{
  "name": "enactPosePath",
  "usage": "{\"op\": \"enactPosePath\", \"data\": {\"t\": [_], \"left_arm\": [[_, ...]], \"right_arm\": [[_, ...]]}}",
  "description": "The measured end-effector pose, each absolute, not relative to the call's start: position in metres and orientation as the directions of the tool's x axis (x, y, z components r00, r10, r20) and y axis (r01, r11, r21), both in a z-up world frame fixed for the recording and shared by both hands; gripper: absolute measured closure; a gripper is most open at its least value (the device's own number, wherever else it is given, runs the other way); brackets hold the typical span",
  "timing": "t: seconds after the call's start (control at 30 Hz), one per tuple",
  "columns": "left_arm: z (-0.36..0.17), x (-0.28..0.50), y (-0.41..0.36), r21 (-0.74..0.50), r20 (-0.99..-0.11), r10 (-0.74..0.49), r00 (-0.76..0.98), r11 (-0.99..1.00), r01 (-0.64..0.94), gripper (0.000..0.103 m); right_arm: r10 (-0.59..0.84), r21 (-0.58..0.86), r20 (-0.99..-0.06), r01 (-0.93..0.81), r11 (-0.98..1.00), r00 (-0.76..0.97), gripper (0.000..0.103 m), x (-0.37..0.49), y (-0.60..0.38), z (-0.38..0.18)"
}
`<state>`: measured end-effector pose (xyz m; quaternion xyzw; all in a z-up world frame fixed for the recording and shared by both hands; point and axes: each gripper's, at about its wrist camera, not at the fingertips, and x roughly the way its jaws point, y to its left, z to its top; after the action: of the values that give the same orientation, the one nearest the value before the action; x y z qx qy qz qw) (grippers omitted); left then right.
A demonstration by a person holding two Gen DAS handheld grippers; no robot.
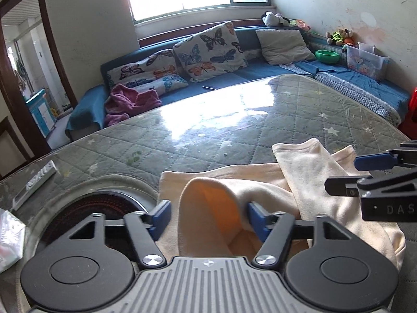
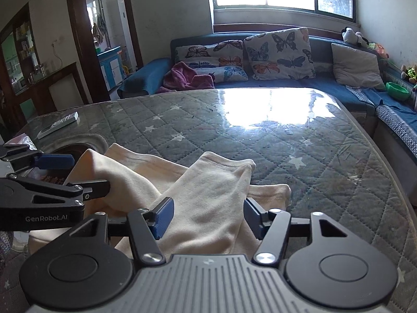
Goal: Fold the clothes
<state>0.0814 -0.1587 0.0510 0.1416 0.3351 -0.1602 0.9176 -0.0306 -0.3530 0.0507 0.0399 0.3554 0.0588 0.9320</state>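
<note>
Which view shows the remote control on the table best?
The right wrist view: the remote control lies whole and unblocked at the table's far left edge. The left wrist view shows it too, but stretched and blurred near the frame's edge.

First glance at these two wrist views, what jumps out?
The cream garment bunched at the near edge of the quilted table, one raised fold sitting between the left gripper and another between the right gripper, blue fingers either side. Behind it, window glare on the glossy tabletop, then butterfly cushions on the blue sofa.
</note>
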Motion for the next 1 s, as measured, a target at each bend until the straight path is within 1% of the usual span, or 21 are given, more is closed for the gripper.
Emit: {"op": "enactPosePath", "data": {"t": [0.03, 0.1, 0.13, 0.17, 0.2, 0.27, 0.3, 0.33, 0.43, 0.5, 0.57, 0.6, 0.63, 0.67, 0.7, 0.77, 0.87, 0.9, 0.97, 1.0], "left_arm": [[0.05, 0.083, -0.159, 0.146, -0.663, -0.207, 0.719, 0.907, 0.396, 0.046], [0.049, 0.084, -0.159, 0.136, -0.666, -0.223, 0.712, 0.902, 0.41, 0.058], [0.048, 0.084, -0.16, 0.131, -0.668, -0.23, 0.708, 0.9, 0.416, 0.06], [0.047, 0.085, -0.16, 0.125, -0.668, -0.238, 0.705, 0.898, 0.422, 0.067], [0.047, 0.085, -0.159, 0.119, -0.668, -0.249, 0.701, 0.895, 0.431, 0.079], [0.046, 0.086, -0.158, 0.106, -0.669, -0.264, 0.695, 0.891, 0.44, 0.085], [0.046, 0.086, -0.157, 0.102, -0.667, -0.271, 0.694, 0.89, 0.445, 0.091], [0.046, 0.086, -0.156, 0.098, -0.665, -0.277, 0.693, 0.888, 0.449, 0.093], [0.048, 0.087, -0.153, 0.088, -0.66, -0.292, 0.693, 0.885, 0.457, 0.093], [0.049, 0.088, -0.152, 0.085, -0.658, -0.293, 0.693, 0.886, 0.455, 0.089], [0.052, 0.09, -0.151, 0.082, -0.652, -0.296, 0.698, 0.887, 0.454, 0.089], [0.053, 0.09, -0.15, 0.085, -0.644, -0.297, 0.705, 0.888, 0.452, 0.086], [0.054, 0.089, -0.15, 0.089, -0.635, -0.298, 0.712, 0.888, 0.451, 0.083], [0.056, 0.089, -0.149, 0.092, -0.627, -0.299, 0.72, 0.889, 0.449, 0.072], [0.056, 0.089, -0.149, 0.102, -0.621, -0.295, 0.727, 0.888, 0.448, 0.059], [0.057, 0.089, -0.149, 0.122, -0.608, -0.287, 0.74, 0.888, 0.444, 0.051], [0.053, 0.096, -0.15, 0.113, -0.624, -0.29, 0.726, 0.885, 0.451, 0.047], [0.051, 0.099, -0.15, 0.103, -0.633, -0.292, 0.717, 0.886, 0.452, 0.047], [0.047, 0.103, -0.151, 0.079, -0.647, -0.306, 0.698, 0.884, 0.461, 0.047], [0.045, 0.104, -0.152, 0.065, -0.652, -0.318, 0.688, 0.881, 0.469, 0.048]], "right_arm": [[0.138, 0.118, -0.659, -0.08, 0.99, 0.739, 0.047, -0.029, -0.354, 0.05], [0.142, 0.122, -0.663, -0.08, 0.989, 0.735, 0.049, -0.026, -0.356, 0.048], [0.143, 0.123, -0.663, -0.082, 0.989, 0.734, 0.05, -0.025, -0.356, 0.047], [0.145, 0.123, -0.664, -0.084, 0.989, 0.734, 0.05, -0.025, -0.356, 0.047], [0.146, 0.124, -0.664, -0.085, 0.989, 0.733, 0.051, -0.024, -0.356, 0.046], [0.149, 0.124, -0.665, -0.089, 0.988, 0.732, 0.055, -0.023, -0.357, 0.045], [0.151, 0.123, -0.666, -0.092, 0.988, 0.73, 0.056, -0.022, -0.357, 0.045], [0.15, 0.12, -0.669, -0.094, 0.988, 0.728, 0.058, -0.02, -0.357, 0.044], [0.152, 0.119, -0.67, -0.097, 0.988, 0.727, 0.06, -0.016, -0.358, 0.044], [0.153, 0.118, -0.67, -0.099, 0.988, 0.726, 0.059, -0.014, -0.358, 0.044], [0.151, 0.115, -0.67, -0.1, 0.988, 0.727, 0.06, -0.01, -0.358, 0.043], [0.148, 0.112, -0.67, -0.098, 0.989, 0.728, 0.06, -0.008, -0.357, 0.043], [0.136, 0.104, -0.671, -0.088, 0.991, 0.729, 0.06, -0.006, -0.358, 0.041], [0.123, 0.099, -0.673, -0.076, 0.992, 0.729, 0.06, -0.003, -0.359, 0.04], [0.118, 0.099, -0.676, -0.069, 0.993, 0.728, 0.059, -0.002, -0.36, 0.039], [0.117, 0.115, -0.686, -0.052, 0.992, 0.719, 0.059, 0.004, -0.367, 0.034], [0.135, 0.135, -0.691, -0.057, 0.989, 0.71, 0.063, 0.009, -0.37, 0.029], [0.145, 0.142, -0.69, -0.063, 0.988, 0.709, 0.066, 0.01, -0.37, 0.028], [0.147, 0.141, -0.688, -0.068, 0.988, 0.711, 0.069, 0.012, -0.369, 0.026], [0.145, 0.138, -0.687, -0.068, 0.988, 0.712, 0.074, 0.013, -0.369, 0.026]]}}
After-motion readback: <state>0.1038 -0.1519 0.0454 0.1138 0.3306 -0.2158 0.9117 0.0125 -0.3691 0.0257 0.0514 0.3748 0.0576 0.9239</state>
